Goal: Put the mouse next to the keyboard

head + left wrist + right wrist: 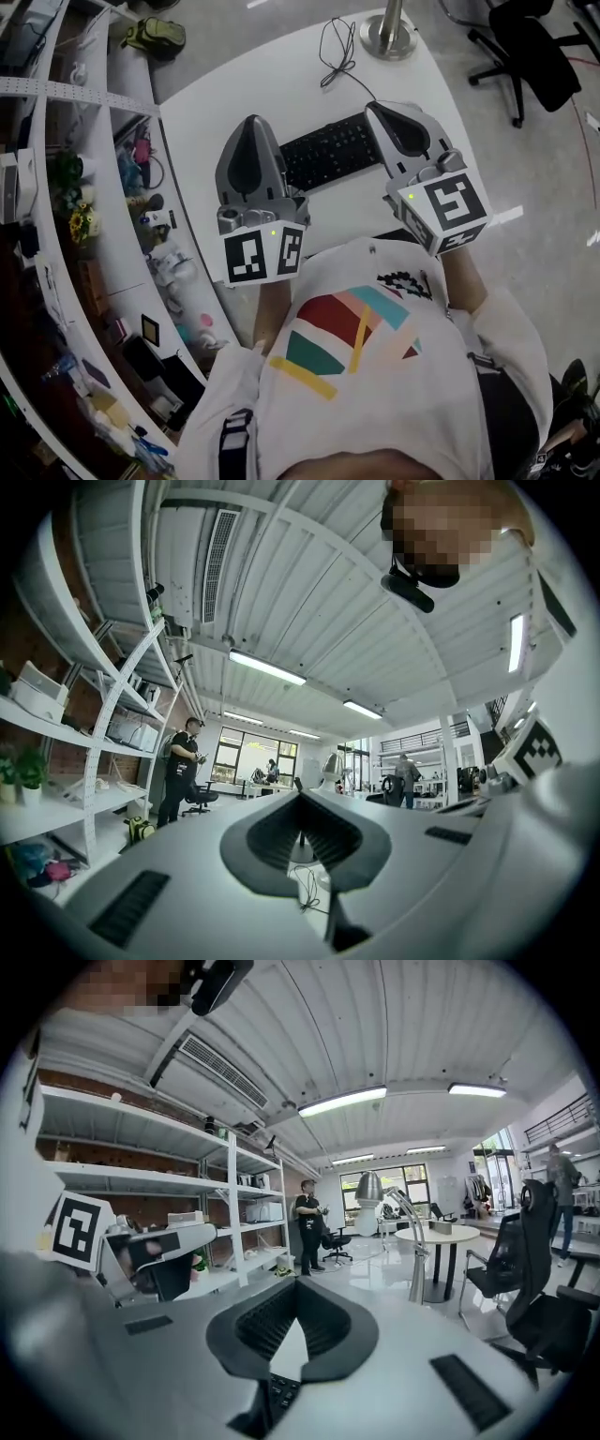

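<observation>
both grippers are pressed together and hold nothing. left gripper (251, 127) is held up over the keyboard's (328, 150) left end, and right gripper (384, 112) is held up over its right end. each gripper's own view shows dark ribbed pads that meet, with only a small gap and nothing in it. both point out across the room, not down at the table (216, 94). i think they are held high and close to the person's body so they do not bump anything by the keyboard. with both closed and empty, no grab is going on right now.

the mouse is hard to find. i cannot see it in any view. a thin black cord (336, 52) loops on the table past the keyboard's far side, near a round lamp base (387, 36), then runs toward the keyboard's right end and goes under the right gripper. so the mouse may be sitting by the keyboard's right end, hidden under that gripper, but i cannot be sure. the cord could belong to the keyboard. i cannot tell the mouse's color or shape.

the keyboard is black and flat, with rows of small keys. it lies at a slant on the white table. a few of its keys peek out under the right gripper's pads in that gripper's view.
</observation>
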Tool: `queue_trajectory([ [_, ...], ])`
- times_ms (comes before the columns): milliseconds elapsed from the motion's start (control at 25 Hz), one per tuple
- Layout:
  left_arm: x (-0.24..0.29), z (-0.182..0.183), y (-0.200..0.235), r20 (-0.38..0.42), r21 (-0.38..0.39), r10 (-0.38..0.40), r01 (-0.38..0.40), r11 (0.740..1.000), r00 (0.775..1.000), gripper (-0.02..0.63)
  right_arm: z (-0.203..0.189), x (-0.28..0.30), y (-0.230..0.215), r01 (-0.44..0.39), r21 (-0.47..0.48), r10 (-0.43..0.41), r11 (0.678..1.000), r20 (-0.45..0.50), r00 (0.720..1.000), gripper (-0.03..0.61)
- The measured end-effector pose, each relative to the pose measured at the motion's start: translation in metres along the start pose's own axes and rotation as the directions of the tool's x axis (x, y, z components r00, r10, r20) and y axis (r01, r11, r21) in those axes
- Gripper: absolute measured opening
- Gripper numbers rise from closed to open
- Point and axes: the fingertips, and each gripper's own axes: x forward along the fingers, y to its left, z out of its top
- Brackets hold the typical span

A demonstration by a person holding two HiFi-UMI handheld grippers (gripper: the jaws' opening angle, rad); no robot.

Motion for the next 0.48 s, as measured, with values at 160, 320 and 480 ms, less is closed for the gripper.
queue_trajectory([
  [160,-0.004,0.004,-0.001,0.011,-0.017,0.010,-0.010,1.000,1.000,0.044,0.004,0.001,0.010,-0.023,-0.033,0.023,0.999,0.008,1.000,0.012],
  [320,-0.008,0.005,-0.004,0.011,-0.018,0.008,-0.008,1.000,1.000,0.044,0.014,-0.003,0.017,-0.026,-0.046,0.028,0.999,0.042,0.999,0.012],
  [480,-0.011,0.007,-0.004,0.013,-0.009,0.012,-0.011,1.000,1.000,0.044,0.023,-0.006,0.019,-0.032,-0.050,0.036,0.998,0.074,0.997,0.012],
])
